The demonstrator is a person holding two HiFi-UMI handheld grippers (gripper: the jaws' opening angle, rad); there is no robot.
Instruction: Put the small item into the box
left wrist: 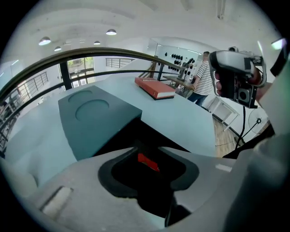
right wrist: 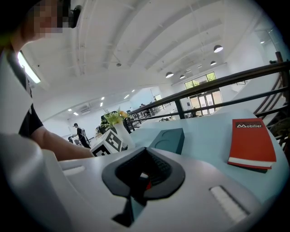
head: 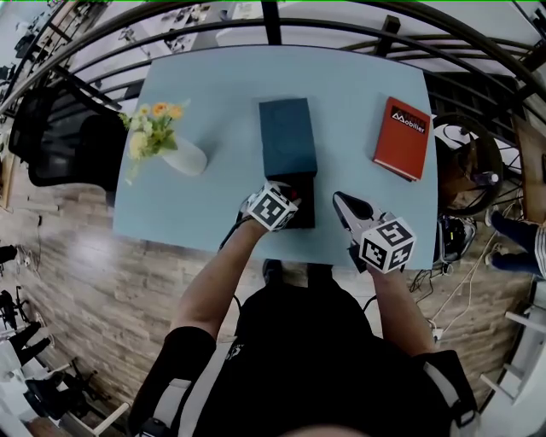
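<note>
Head view: a light-blue table [head: 358, 85] fills the upper half of the frame, and both grippers are at its lower edge.
Left gripper [head: 277, 205]: lower centre of the head view, over the black section [head: 305, 212] that adjoins the lower end of the teal box [head: 287, 136].
Left jaws: closed on a small red item [left wrist: 148, 162], which sits in the hollow between the black pads [left wrist: 108, 174] at the centre of the left gripper view.
Small red item: held in the left jaws above the black section. Whether it touches that section cannot be told, and in the head view the gripper hides it.
Right gripper [head: 345, 205]: right of the left gripper, above the table's lower edge, apart from the box and the book.
Right jaws: together. A tiny white-and-red speck [right wrist: 146, 180] shows in their hollow, too small to identify.
Teal box: centre of the table. The left gripper view shows a round recess in its top face.
Red book [head: 401, 138]: upper right of the table, lying flat, well apart from the box.
White vase [head: 183, 158]: left of the box, holding yellow and orange flowers [head: 153, 119].
Dark railing [head: 213, 26]: curves along the top of the frame, beyond the table.
</note>
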